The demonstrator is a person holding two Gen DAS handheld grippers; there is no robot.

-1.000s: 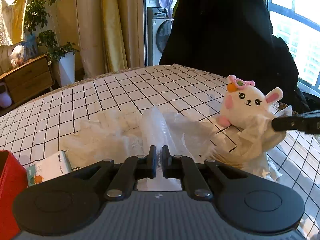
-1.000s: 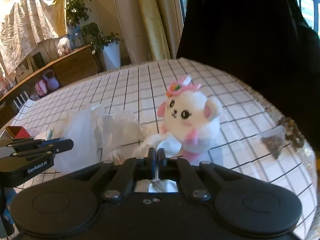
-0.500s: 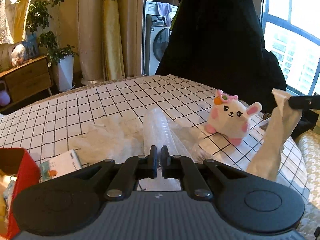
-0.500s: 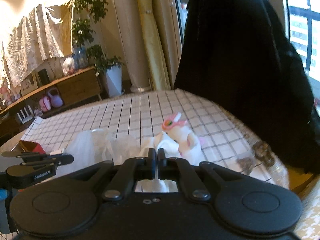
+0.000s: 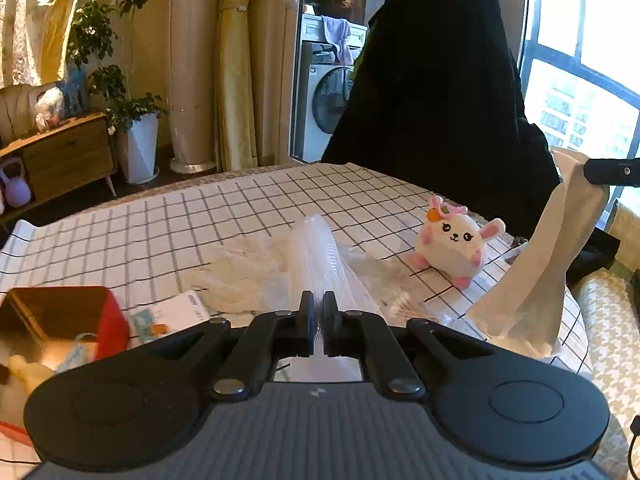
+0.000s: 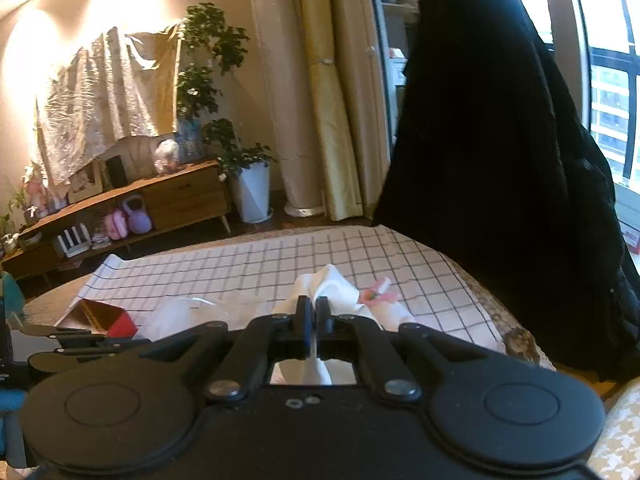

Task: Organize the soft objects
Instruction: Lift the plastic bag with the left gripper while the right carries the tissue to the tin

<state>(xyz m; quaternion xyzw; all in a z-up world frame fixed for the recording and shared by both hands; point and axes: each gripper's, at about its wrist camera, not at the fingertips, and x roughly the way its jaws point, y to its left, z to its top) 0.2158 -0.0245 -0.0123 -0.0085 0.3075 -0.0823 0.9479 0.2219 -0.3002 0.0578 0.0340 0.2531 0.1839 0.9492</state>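
While both tools pinch sheets, plush bunny [image 5: 456,246] near table edge [image 5: 576,320]

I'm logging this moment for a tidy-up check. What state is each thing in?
left gripper: shut on the clear plastic sheet
right gripper: shut on the white cloth, which hangs lifted
plush bunny: upright on the table
red box: open, things inside

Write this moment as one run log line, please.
left gripper: shut on clear plastic sheet | right gripper: shut on white cloth | plush bunny: on table
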